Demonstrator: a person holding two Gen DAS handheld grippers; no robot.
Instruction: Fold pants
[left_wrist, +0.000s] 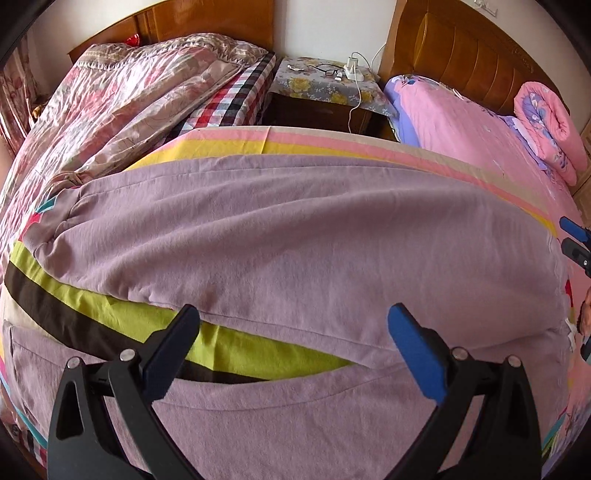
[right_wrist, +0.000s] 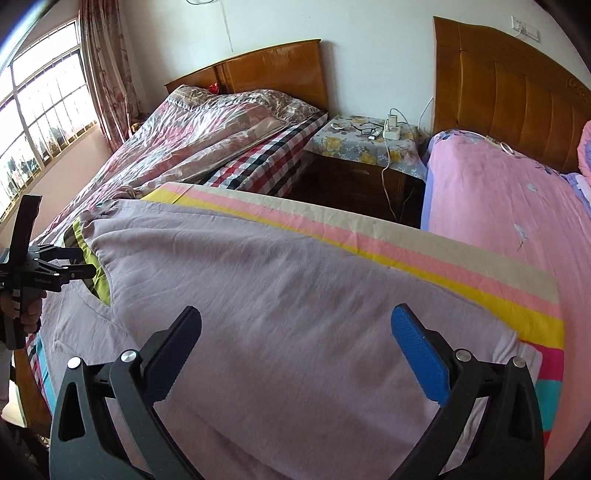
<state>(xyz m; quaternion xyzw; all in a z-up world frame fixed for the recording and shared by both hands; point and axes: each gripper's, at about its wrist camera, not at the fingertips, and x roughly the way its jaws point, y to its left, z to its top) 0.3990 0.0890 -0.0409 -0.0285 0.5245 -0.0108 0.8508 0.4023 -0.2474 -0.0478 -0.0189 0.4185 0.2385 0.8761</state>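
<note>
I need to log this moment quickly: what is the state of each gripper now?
Left gripper: open, holding nothing, above the mauve cotton pants.
Right gripper: open, holding nothing, above the same pants.

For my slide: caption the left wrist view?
Open left gripper hovers over lilac pants spread on a striped sheet.

The right tool (right_wrist: 293, 328) fills the lower middle of the frame, its two fingers spread wide apart with nothing between them, above the mauve pants (right_wrist: 280, 280). The pants lie flat on a striped sheet (right_wrist: 461, 254), legs splitting toward the left edge. There, the left tool (right_wrist: 83, 264) sits beside the leg split. A nightstand (right_wrist: 364, 147) with a charger stands in the upper middle between two beds.
</note>
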